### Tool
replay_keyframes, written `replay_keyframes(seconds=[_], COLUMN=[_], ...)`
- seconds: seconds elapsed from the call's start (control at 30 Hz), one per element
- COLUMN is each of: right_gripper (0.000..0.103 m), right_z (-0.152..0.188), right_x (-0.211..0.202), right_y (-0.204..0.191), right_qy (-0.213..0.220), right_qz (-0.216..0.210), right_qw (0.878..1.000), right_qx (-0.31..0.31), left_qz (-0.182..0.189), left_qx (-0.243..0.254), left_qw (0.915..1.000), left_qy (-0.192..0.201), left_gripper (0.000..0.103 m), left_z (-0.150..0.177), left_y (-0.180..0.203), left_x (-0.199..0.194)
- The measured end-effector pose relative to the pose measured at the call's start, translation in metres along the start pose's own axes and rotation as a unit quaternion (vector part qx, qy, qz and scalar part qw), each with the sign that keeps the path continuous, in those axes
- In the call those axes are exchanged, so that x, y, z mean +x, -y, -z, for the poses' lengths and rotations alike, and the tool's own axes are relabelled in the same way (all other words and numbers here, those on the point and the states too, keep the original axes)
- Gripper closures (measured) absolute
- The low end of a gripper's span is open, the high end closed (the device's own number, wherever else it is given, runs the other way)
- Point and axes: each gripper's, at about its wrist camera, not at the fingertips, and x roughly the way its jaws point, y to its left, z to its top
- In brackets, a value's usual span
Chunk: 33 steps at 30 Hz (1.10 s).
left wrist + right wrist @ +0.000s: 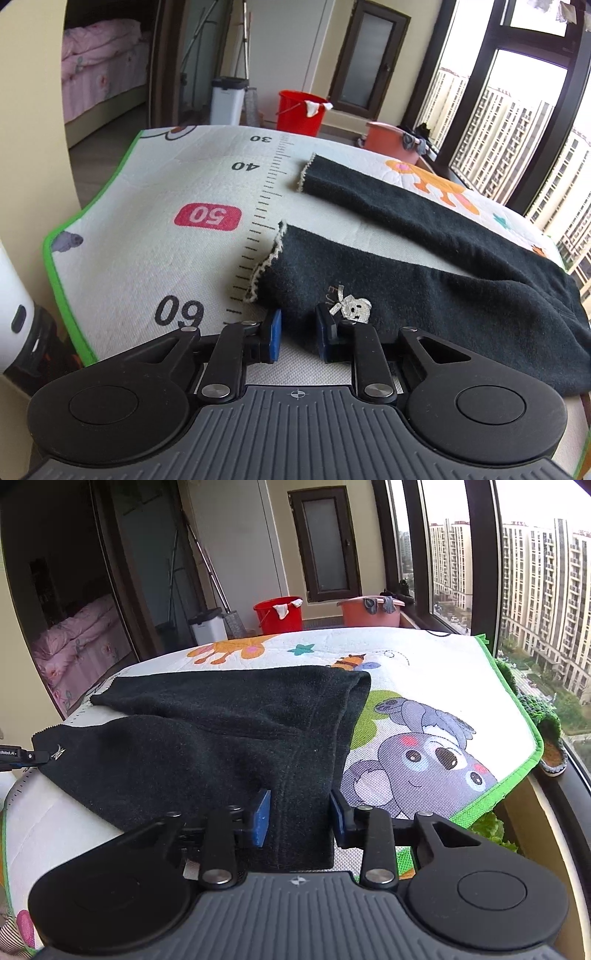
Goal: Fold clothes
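A pair of black trousers (424, 280) lies spread on the cartoon-printed play mat (147, 206) covering the worktop, legs apart and pointing away, cream-trimmed cuffs (267, 258) near the printed ruler scale. The left gripper (298, 334) sits at the near leg's edge beside a small silver emblem (352, 306), fingers parted, gripping nothing. The right gripper (300, 818) straddles the waist end (299, 812), fingers wide with cloth between them.

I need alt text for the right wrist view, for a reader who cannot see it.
Dark pants lie spread on a cartoon play mat, and the open right gripper has its blue fingers on either side of the waist end. A red bucket and windows stand behind.
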Motion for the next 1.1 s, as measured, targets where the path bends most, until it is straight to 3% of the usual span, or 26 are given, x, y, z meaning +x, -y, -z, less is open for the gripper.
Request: replay_keyframes(seconds=[0.13, 0.2, 0.27, 0.33, 0.37, 0.5, 0.6, 0.63, 0.67, 0.7, 0.73, 0.77, 1.03, 1.07, 1.1], right_gripper=[0.07, 0.07, 0.064, 0.047, 0.045, 0.045, 0.046, 0.051, 0.066, 0.068, 0.07, 0.071, 0.073, 0.079, 0.093], right_z=[-0.001, -0.001, 0.002, 0.005, 0.008, 0.017, 0.021, 0.021, 0.021, 0.02, 0.02, 0.019, -0.011, -0.019, -0.025], right_x=[-0.005, -0.007, -0.01, -0.012, -0.013, -0.012, -0.009, -0.009, -0.009, -0.009, -0.01, -0.012, -0.036, -0.035, -0.033], right_y=[0.008, 0.012, 0.013, 0.016, 0.019, 0.021, 0.018, 0.017, 0.017, 0.017, 0.019, 0.021, 0.042, 0.044, 0.044], right_qy=[0.001, 0.0, 0.0, 0.001, 0.002, -0.001, 0.001, 0.003, 0.003, 0.003, 0.004, 0.005, 0.041, 0.048, 0.055], right_qz=[0.006, 0.007, 0.009, 0.008, 0.005, -0.005, -0.005, -0.002, -0.002, -0.001, -0.005, -0.012, -0.09, -0.098, -0.1], right_qw=[1.0, 1.0, 1.0, 1.0, 1.0, 0.999, 0.999, 0.999, 0.999, 0.999, 0.999, 0.999, 0.987, 0.985, 0.985], right_qx=[0.005, 0.007, 0.009, 0.019, 0.028, 0.047, 0.044, 0.04, 0.04, 0.039, 0.043, 0.049, 0.126, 0.131, 0.133], left_qz=[0.007, 0.007, 0.004, 0.001, -0.004, -0.005, -0.018, -0.024, -0.029, -0.026, -0.021, 0.0, 0.066, 0.064, 0.063], left_qx=[-0.009, -0.003, 0.005, 0.01, 0.009, 0.014, 0.041, 0.049, 0.058, 0.057, 0.056, 0.038, 0.016, 0.017, 0.021], left_qw=[0.9999, 1.0, 1.0, 0.9999, 0.9999, 0.9999, 0.999, 0.9985, 0.9979, 0.998, 0.9982, 0.9993, 0.9974, 0.9974, 0.9973], left_qy=[0.001, 0.0, -0.004, -0.009, -0.01, -0.005, -0.003, 0.0, 0.003, 0.005, 0.006, -0.002, 0.023, 0.027, 0.032], left_gripper=[0.081, 0.075, 0.052, 0.036, 0.03, 0.012, 0.009, 0.011, 0.027, 0.04, 0.058, 0.087, 0.086, 0.086, 0.086], left_z=[0.004, 0.005, 0.005, 0.006, 0.006, 0.004, 0.003, 0.003, 0.004, 0.002, 0.001, -0.001, -0.027, -0.034, -0.043], left_y=[-0.001, 0.001, 0.004, 0.006, 0.007, 0.014, 0.023, 0.026, 0.028, 0.027, 0.027, 0.023, 0.021, 0.021, 0.023], left_x=[-0.014, -0.019, -0.017, -0.014, -0.009, 0.003, 0.013, 0.014, 0.015, 0.014, 0.013, 0.011, -0.019, -0.017, -0.012])
